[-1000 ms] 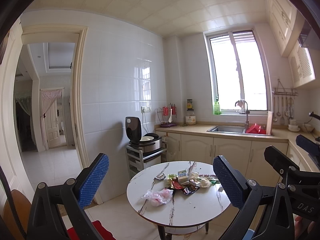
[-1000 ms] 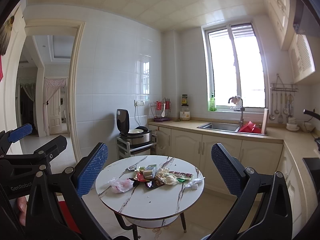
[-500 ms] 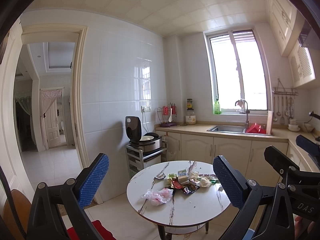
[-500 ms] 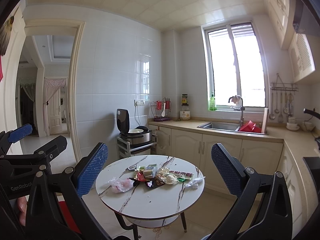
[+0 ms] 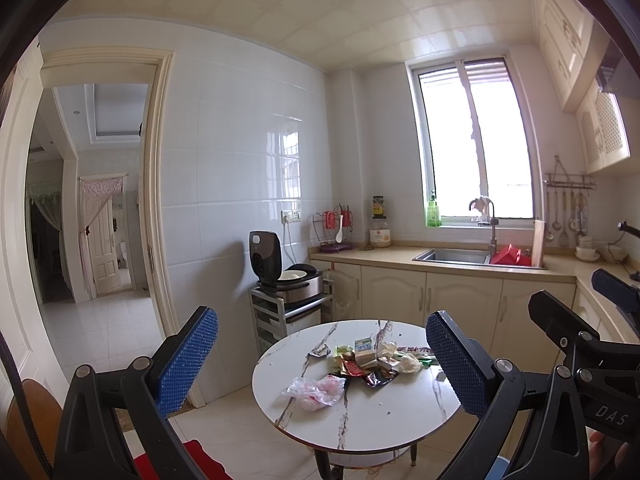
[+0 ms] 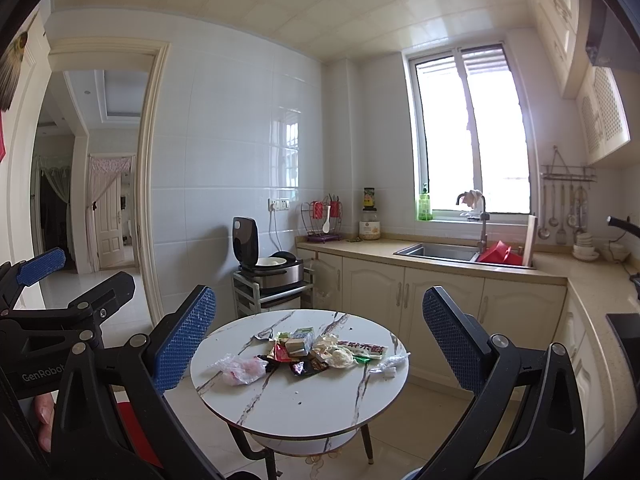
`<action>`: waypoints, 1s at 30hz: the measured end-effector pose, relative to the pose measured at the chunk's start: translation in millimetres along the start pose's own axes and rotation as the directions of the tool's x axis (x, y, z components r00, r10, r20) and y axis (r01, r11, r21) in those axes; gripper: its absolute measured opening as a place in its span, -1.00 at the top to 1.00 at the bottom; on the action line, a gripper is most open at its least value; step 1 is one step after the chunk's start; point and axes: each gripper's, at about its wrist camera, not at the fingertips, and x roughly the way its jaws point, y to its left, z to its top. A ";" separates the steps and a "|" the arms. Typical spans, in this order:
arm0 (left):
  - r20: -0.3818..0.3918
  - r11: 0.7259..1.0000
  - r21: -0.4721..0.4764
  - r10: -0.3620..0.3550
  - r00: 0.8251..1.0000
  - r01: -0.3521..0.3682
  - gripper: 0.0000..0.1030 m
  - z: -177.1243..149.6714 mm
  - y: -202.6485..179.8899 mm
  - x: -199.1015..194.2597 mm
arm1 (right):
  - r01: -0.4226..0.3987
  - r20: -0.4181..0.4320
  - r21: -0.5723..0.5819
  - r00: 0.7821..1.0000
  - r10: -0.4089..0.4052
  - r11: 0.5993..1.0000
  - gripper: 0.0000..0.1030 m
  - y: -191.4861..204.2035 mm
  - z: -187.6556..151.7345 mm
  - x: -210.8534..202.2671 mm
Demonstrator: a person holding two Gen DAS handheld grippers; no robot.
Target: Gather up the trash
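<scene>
Step in hand, as I read it: pre-approach. Nothing picked yet, all trash sits on the desk [image 5: 360,420].

Left gripper [image 5: 320,354]: fingers spread wide, nothing between them, well short of the desk. Right gripper [image 6: 318,338]: same, fingers wide apart and empty, aimed at the pile.

Trash location: wrapper pile [image 6: 316,350] clustered toward the far half of the round marble desk, roughly centre. Includes a small carton [image 6: 301,340], a long white bar wrapper [image 6: 362,349] on the right side of the pile, and a crumpled white wad [image 6: 340,358] beside it. Pink-white plastic bag [image 6: 240,368] lies apart, toward the left edge. Small clear wrapper [image 6: 386,365] sits near the right edge. Silver foil scrap [image 5: 319,351] sits at the far-left of the pile. Crumbs on the near half.

Containers: no bin or trash bag clearly visible. A blue shape [image 5: 496,470] shows at the bottom edge of the left view, below the desk; cannot tell what it is. The plastic bag looks to hold something pink; contents unclear.

Next move likely needs: close the gap to the desk, drop the fingers to surface height, and take outliers first (bag left, clear wrapper right). Thin flat wrappers will need a low pinch. Locate a receptacle before lifting.
</scene>
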 end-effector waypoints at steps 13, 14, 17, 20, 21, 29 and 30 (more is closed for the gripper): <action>-0.152 1.000 -0.012 -0.004 0.988 0.002 -0.99 -25.3 19.4 86.1 | 0.031 -0.142 0.004 0.989 -0.030 1.000 -1.00 -23.0 -49.2 78.1; -0.178 1.000 -0.016 -0.006 0.984 0.003 -0.99 -29.7 22.7 99.7 | 0.031 -0.168 0.012 0.985 -0.028 0.999 -1.00 -27.7 -58.3 88.7; -0.267 1.000 -0.026 -0.017 0.963 0.010 -0.99 -51.2 34.4 142.3 | 0.033 -0.237 0.034 0.971 -0.024 0.999 -1.00 -41.0 -87.2 116.7; -0.367 1.000 -0.014 -0.008 0.930 0.003 -0.99 -80.4 47.1 189.2 | 0.029 -0.307 0.054 0.952 -0.011 0.998 -1.00 -52.4 -115.8 143.4; -0.395 1.000 -0.012 -0.002 0.919 -0.003 -0.99 -88.3 50.3 201.7 | 0.029 -0.333 0.060 0.943 -0.008 0.998 -1.00 -55.5 -125.3 153.2; -0.570 0.999 -0.032 -0.021 0.821 0.003 -0.99 -108.3 68.9 311.7 | 0.003 -0.473 0.102 0.880 0.046 0.995 -1.00 -80.9 -171.2 228.9; -0.584 0.999 -0.031 -0.024 0.811 0.007 -0.99 -111.1 73.3 329.3 | 0.001 -0.484 0.109 0.873 0.052 0.994 -1.00 -83.5 -174.8 236.9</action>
